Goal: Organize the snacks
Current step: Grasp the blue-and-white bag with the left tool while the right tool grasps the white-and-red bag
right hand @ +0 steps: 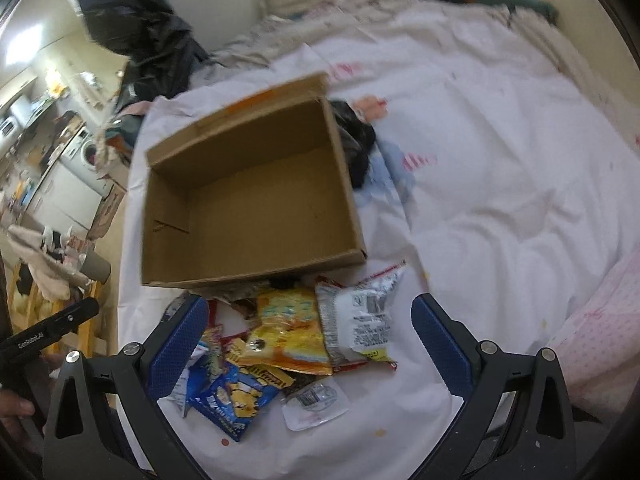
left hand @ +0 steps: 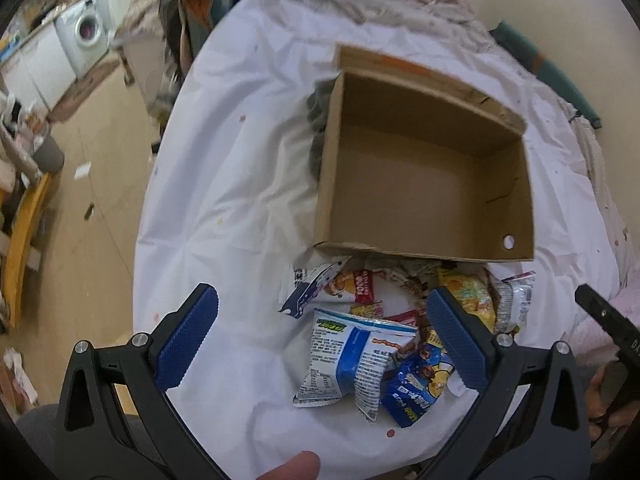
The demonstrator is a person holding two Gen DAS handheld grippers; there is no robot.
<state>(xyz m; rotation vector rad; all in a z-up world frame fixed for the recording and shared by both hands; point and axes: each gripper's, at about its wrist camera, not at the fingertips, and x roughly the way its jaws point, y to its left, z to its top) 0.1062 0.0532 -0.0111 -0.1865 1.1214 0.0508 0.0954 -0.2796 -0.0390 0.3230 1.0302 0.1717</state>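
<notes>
An open cardboard box (left hand: 428, 168) sits on a white sheet (left hand: 240, 184), its inside bare in both views, and the snack packets lie in a loose heap just in front of its near wall. The left gripper (left hand: 322, 334) hangs above the left part of that heap with its blue-padded fingers spread wide and nothing between them; the right gripper (right hand: 310, 344) is likewise wide open over the right part, holding nothing. The left wrist view shows a white-and-blue packet (left hand: 352, 360) lying face down nearest the camera, with a blue cartoon packet (left hand: 420, 392) touching its right edge, and a small round hole in the box's near right corner. The right wrist view shows more of the other end of the pile: a yellow packet (right hand: 288, 328) in the middle, a silver-and-white packet (right hand: 360, 320) leaning against its right side, and a clear flat pouch (right hand: 316, 400) alone on the sheet nearest the camera. It also shows a dark bundle (right hand: 356, 140) beside the box's far right corner. A washing machine (left hand: 84, 32) stands in the background of the left view.
</notes>
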